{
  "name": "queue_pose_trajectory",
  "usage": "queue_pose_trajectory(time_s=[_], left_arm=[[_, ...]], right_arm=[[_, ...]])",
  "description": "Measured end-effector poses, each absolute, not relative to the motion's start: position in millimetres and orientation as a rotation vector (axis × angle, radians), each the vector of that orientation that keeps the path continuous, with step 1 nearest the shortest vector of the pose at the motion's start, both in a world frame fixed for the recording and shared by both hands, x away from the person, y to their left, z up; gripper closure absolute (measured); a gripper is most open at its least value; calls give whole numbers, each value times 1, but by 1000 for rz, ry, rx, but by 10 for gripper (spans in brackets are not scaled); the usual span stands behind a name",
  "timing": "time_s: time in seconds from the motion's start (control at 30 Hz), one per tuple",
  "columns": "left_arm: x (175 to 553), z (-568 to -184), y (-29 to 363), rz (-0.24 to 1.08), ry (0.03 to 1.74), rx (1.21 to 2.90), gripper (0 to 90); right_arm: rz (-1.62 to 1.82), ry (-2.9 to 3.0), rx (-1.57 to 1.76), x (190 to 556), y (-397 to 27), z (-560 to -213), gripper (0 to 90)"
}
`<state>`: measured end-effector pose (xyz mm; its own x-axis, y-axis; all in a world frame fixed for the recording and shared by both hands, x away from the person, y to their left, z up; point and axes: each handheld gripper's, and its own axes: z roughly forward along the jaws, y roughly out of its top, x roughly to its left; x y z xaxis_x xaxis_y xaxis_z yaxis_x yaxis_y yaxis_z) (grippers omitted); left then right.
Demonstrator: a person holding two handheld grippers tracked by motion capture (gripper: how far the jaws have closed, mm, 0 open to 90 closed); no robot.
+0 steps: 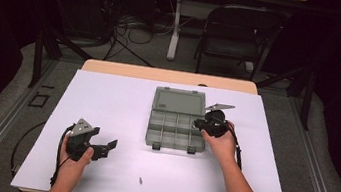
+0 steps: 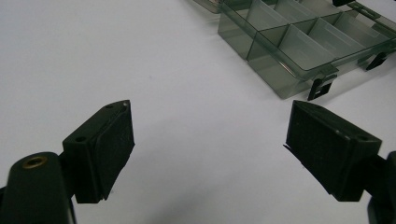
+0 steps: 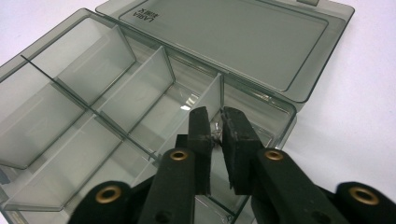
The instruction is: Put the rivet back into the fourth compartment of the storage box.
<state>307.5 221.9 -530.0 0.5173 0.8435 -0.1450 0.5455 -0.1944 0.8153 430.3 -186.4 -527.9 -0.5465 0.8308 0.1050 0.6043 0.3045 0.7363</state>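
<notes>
1. The right gripper (image 3: 215, 128) hangs over the open storage box (image 1: 176, 119), above a compartment at the box's right end, next to the hinge of the lid (image 3: 243, 42). Its jaws stand nearly together with a narrow gap, and a small shiny metal part (image 3: 216, 133), perhaps a screw, sits between them. Whether the pads press on it I cannot tell.

2. If the grip is loose, the part may slip out too early. I think it would fall inside the compartment, but it could also bounce over the thin divider (image 3: 198, 112) into the next one.

3. If the jaws open while the hand is tilted, the part may stick to one pad and drop outside the box, on the white table (image 1: 117, 98).

4. The jaws are close to the divider. A push sideways could move the whole box, because nothing holds it.

5. The left gripper (image 2: 210, 140) rests wide open and empty near the front left of the table, well apart from the box, so it cannot steady it.

6. A second small screw (image 1: 140, 179) lies alone near the front edge of the table. A sleeve or cable may sweep it off the edge.
</notes>
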Motion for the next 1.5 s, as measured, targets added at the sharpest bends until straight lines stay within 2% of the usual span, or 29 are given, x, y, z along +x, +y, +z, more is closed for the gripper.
queue_pose_trajectory(time_s=[0.07, 0.37, 0.6, 0.77, 1.13, 1.5], left_arm=[[307, -530, 222, 424, 1146, 1875, 152], [307, -530, 222, 426, 1147, 1873, 152], [308, -530, 222, 426, 1145, 1874, 152], [307, -530, 222, 426, 1147, 1874, 152], [307, -530, 222, 427, 1146, 1876, 152], [307, -530, 221, 428, 1145, 1874, 152]], right_arm=[[1092, 2276, 1296, 430, -186, -527, 773], [1108, 2258, 1289, 429, -187, -525, 674], [1125, 2220, 1281, 428, -186, -523, 521], [1140, 2205, 1270, 426, -185, -519, 463], [1145, 2240, 1211, 415, -176, -511, 418], [1211, 2254, 1123, 389, -164, -494, 444]])
